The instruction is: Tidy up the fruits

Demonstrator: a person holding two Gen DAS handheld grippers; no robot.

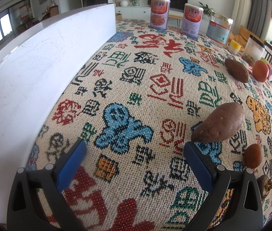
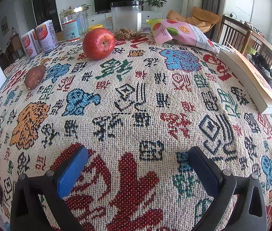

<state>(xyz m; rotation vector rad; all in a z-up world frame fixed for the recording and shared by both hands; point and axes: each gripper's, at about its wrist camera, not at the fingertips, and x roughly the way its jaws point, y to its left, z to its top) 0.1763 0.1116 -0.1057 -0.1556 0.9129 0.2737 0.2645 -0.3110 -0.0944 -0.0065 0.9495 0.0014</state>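
My left gripper is open just above the patterned tablecloth, nothing between its blue pads. A brown sweet potato lies just beyond its right finger. A small orange fruit and a walnut-like nut sit to the right. A second sweet potato and a red apple lie farther back. My right gripper is open and empty over the cloth. The red apple stands far ahead, a sweet potato at left.
A white box wall runs along the left. Two cans, a clear jar and a plastic container stand at the back. A snack bag and a book lie at right. Chairs behind.
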